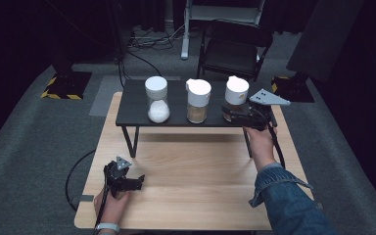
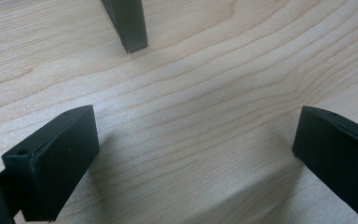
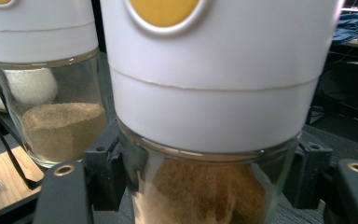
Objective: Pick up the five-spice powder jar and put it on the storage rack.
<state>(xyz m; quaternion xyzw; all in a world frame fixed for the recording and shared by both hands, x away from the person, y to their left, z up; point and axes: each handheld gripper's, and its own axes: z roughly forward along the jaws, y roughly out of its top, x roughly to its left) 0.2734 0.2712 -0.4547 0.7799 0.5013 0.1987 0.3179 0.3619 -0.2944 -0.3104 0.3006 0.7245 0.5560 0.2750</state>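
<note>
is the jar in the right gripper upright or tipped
Upright: the jar stands on the black shelf, white cap on top, with the right gripper around its glass body.

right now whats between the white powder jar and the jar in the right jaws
The tan-powder jar stands between the white-powder jar and the gripped jar, seen in the high view.

The right arm wears a blue denim sleeve point(image 1: 286, 198) with the cuff folded back. The left wrist has a pale band point(image 1: 106, 227), maybe a watch. Each black hand-held gripper, left point(image 1: 138, 182) and right point(image 1: 226, 113), has a grey three-cornered plate on top and a black cable trailing behind. The blocky black jaws have small round screw holes, with brass-coloured rings on the right one.
</note>
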